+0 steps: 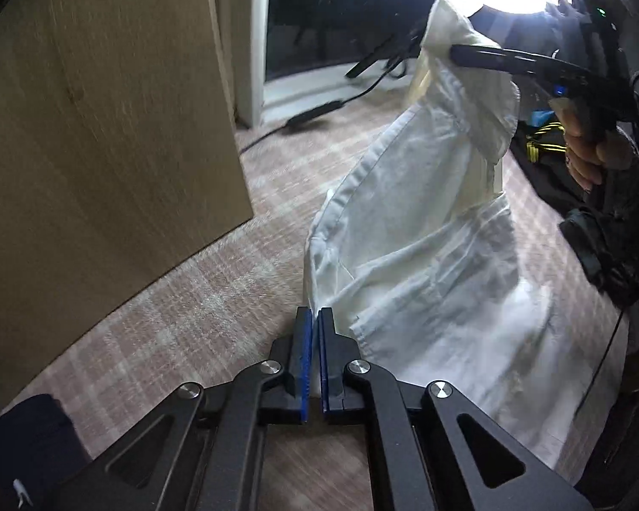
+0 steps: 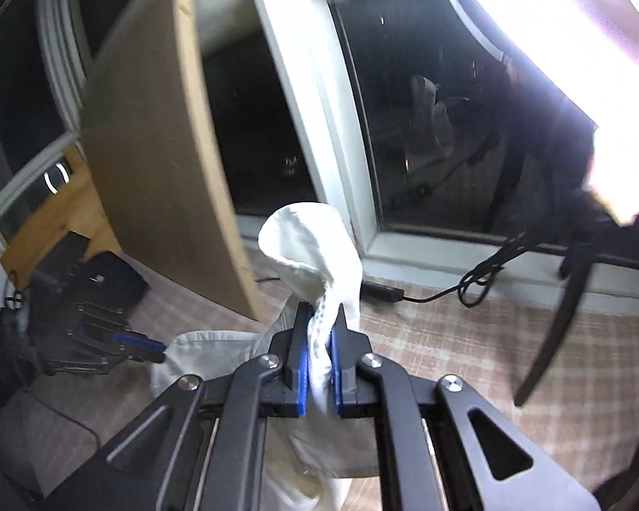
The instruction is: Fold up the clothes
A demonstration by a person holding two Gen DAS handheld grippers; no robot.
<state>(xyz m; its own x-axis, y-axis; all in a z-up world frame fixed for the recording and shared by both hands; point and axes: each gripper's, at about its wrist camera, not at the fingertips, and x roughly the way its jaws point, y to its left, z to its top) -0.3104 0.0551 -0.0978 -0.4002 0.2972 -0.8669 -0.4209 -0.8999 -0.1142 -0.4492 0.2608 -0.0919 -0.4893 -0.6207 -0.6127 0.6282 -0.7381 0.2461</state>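
We hold a white shirt [image 1: 413, 230] stretched in the air above the plaid carpet [image 1: 217, 298]. Our left tool [image 1: 315, 319] is clenched on one edge of it, low down. Our right tool [image 2: 321, 319] is clenched on a bunched fold of it, higher, near a wooden board [image 2: 157, 136] and dark window [image 2: 426, 127].

White shirt [image 1: 426, 230], cream-tinged, creased, hanging off the plaid floor, stretched slantwise between two pinched points, hem edge low, bunched upper corner high, twisted fold [image 2: 319, 247] curling above the upper pinch
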